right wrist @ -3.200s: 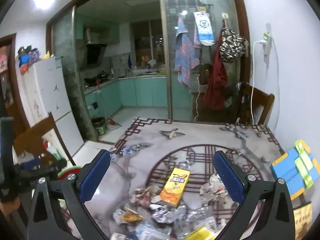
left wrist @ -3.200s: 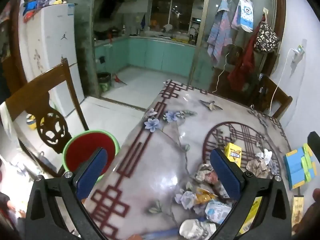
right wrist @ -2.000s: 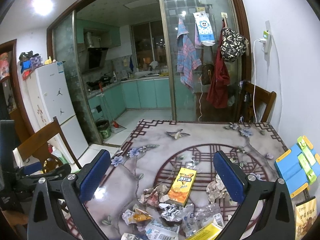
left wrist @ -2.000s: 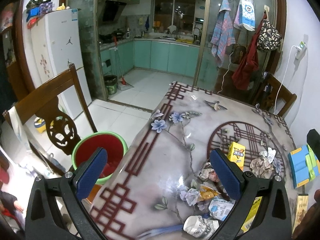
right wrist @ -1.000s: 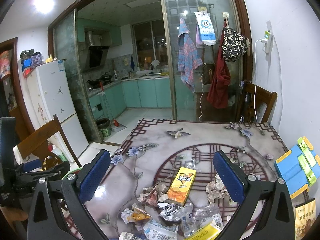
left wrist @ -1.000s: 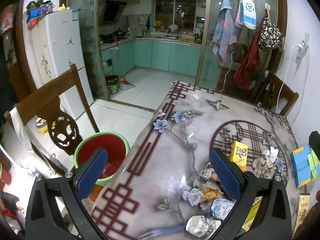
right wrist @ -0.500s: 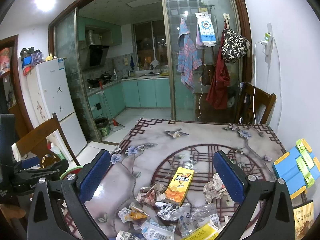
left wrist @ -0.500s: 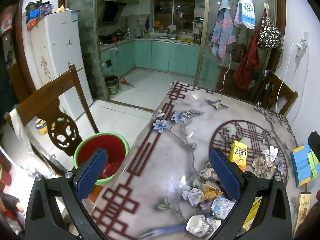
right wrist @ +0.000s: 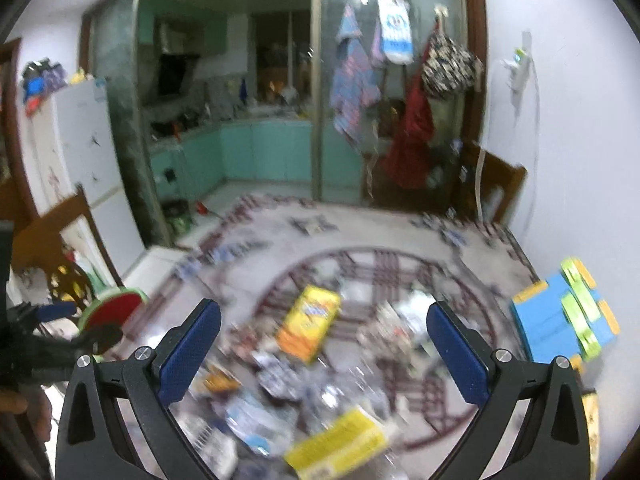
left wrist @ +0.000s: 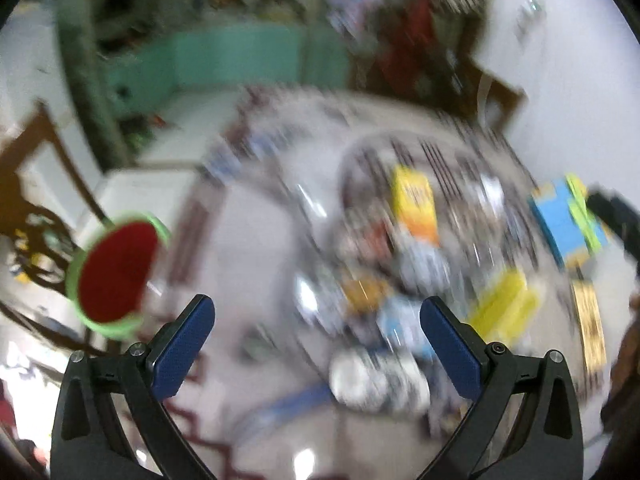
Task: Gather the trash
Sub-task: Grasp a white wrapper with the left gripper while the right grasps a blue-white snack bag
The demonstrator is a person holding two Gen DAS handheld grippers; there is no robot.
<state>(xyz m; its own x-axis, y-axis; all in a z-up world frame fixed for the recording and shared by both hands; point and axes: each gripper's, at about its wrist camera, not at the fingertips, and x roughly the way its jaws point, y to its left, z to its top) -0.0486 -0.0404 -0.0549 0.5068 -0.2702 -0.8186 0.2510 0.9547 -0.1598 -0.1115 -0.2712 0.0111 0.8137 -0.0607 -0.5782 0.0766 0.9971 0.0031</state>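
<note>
A heap of crumpled wrappers and packets lies on the patterned table; both views are motion-blurred. A yellow-orange snack box lies at the far side of the heap, also in the right wrist view. A yellow packet lies at the near edge. A red bin with a green rim stands on the floor left of the table, also in the right wrist view. My left gripper is open and empty above the heap. My right gripper is open and empty above the heap.
A blue and green box sits at the table's right edge by the white wall. A wooden chair stands left of the bin, another chair at the far right. A fridge and kitchen lie beyond.
Both grippers have tipped down and moved closer to the trash heap, blurring the views. Both stay open and empty.
</note>
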